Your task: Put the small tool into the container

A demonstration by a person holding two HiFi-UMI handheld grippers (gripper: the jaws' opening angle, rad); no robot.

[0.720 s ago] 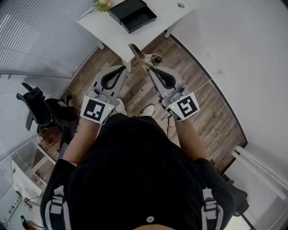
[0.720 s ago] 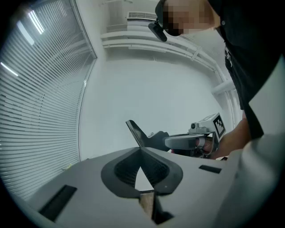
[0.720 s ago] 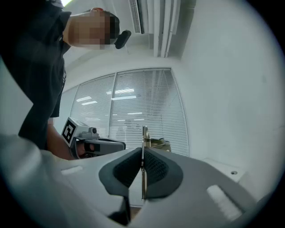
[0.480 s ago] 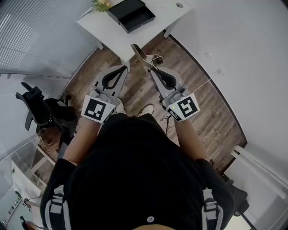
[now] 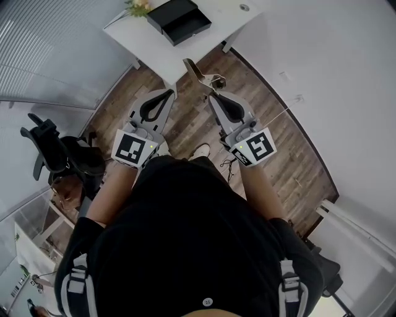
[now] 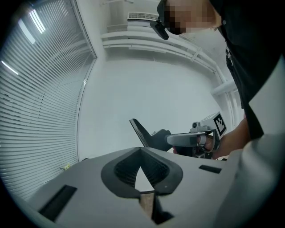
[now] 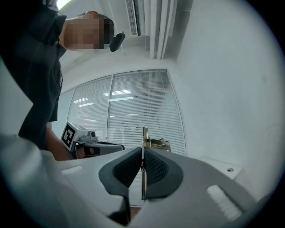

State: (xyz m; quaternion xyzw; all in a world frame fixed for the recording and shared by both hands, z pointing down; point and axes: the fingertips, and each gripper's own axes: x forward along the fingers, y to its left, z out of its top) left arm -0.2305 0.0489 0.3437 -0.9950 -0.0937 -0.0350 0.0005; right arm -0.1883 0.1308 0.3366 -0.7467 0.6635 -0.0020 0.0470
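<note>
The small tool (image 5: 193, 72), a thin flat metal blade with a brass-coloured piece at its far end, was pinched edge-on (image 7: 144, 149) between the jaws of the right gripper (image 5: 212, 94), which were closed flat against it, and stuck out beyond their tips above the wooden floor (image 5: 281, 155), just short of the tabletop (image 5: 154, 49). The container (image 5: 179, 20), an open black box, sat farther back on that white tabletop, well apart from the tool, with a small plant (image 5: 139, 6) near its left corner. The left gripper (image 5: 168, 93) hung beside the right one over the floor; its jaws met at the tips (image 6: 140, 152) with nothing between them. The person stood behind both, and a black office chair (image 5: 46, 148) stood off to the left. The risk from here seemed to lie in the grip: the blade was held only across its thin faces, so a knock against the tabletop's edge or the box's wall on the way in could pivot it or work it loose onto the floor; letting go too early, before the tool cleared the rim, would leave it on the tabletop. Compared with the earlier frames little had changed: both grippers and the tool had crept slightly toward the tabletop, and the left shoe had slipped further under the left gripper's marker cube.
</note>
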